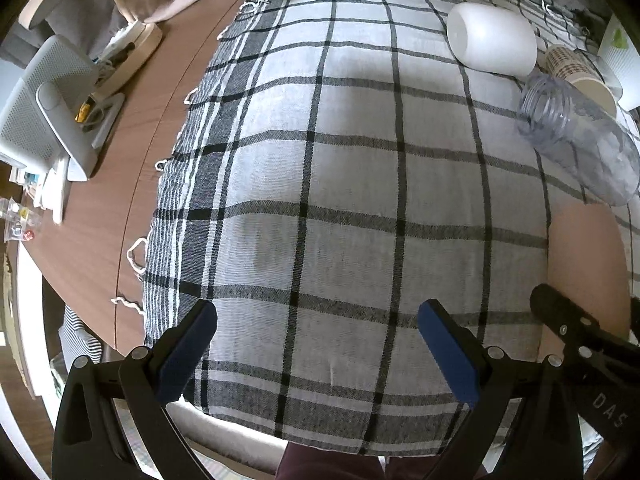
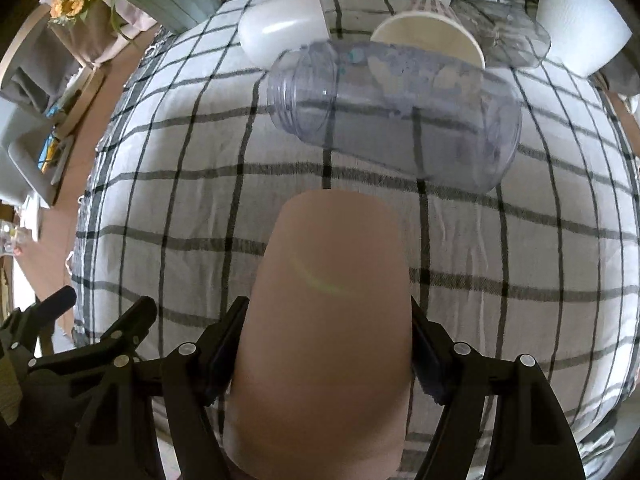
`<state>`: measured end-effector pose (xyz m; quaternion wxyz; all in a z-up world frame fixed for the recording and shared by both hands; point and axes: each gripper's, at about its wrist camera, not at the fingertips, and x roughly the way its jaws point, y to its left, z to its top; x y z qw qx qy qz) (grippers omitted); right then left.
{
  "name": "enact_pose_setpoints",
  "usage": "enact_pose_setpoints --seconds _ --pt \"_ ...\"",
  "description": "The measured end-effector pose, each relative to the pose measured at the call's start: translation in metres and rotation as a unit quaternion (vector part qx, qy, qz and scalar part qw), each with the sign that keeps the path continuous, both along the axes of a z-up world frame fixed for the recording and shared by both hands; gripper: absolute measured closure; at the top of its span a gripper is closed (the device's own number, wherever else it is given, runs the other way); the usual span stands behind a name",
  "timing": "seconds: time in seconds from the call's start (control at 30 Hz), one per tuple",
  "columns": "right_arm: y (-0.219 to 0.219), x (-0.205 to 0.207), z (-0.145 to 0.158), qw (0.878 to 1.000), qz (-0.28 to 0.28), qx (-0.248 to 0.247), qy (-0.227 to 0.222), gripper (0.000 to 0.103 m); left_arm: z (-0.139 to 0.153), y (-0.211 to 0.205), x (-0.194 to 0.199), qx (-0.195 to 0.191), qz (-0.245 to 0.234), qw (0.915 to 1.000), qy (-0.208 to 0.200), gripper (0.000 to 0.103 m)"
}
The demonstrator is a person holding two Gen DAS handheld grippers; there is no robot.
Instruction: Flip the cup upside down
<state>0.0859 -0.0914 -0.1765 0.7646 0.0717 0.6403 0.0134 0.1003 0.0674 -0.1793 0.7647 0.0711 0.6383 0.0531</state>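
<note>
So the right tongs [image 2: 326, 354] are clamped on both sides of the pinkish cup [image 2: 326, 320], which sits on the checked cloth [image 2: 520, 248] at the near edge of the bench [image 1: 100, 216]; it narrows toward its far end, and I can't tell which end is the rim. The left tongs [image 1: 316, 344] hang spread wide with nothing in them, off to the cup's left. My worry: the cup looks smooth and tapered, so it could slip out of the pads mid-turn if the squeeze is light. Swinging it over could also clip the clear plastic bottle [image 2: 400, 116] lying on its side just beyond the cup, and that would probably roll. Behind the bottle there's a white cup [image 2: 284, 24] tipped over, a paper cup [image 2: 428, 40] and another clear jar [image 2: 500, 32], so the far side is crowded.
</note>
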Motion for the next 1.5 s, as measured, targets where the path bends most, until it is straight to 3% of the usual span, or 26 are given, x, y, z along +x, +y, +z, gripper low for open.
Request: enact_pose_setpoints --seconds 0.33,0.47,0.8,1.03,1.3,1.5 --pt "-0.002 -0.001 -0.007 1.000 -0.008 0.018 0.012 0.030 0.001 0.002 -0.002 -0.003 0.003 1.0000 0.002 0.001" --pt "-0.006 -0.006 -0.004 1.000 -0.015 0.024 0.014 0.024 0.005 0.004 -0.004 -0.003 0.005 1.0000 -0.003 0.001" --pt "-0.020 -0.026 0.044 0.998 -0.049 0.028 -0.033 0.020 0.035 -0.006 -0.015 -0.011 -0.021 0.9994 -0.023 0.001" --pt "-0.049 -0.046 0.086 0.992 -0.084 0.028 -0.092 0.020 0.046 -0.044 -0.020 -0.055 -0.076 0.9955 0.012 0.001" --pt "-0.090 -0.066 0.102 0.980 -0.150 0.045 -0.123 0.020 0.064 -0.095 -0.007 -0.111 -0.122 0.9856 0.037 0.001" --pt "-0.124 -0.076 0.111 0.966 -0.209 0.048 -0.143 0.020 0.065 -0.133 0.018 -0.123 -0.150 0.9796 0.053 0.001"
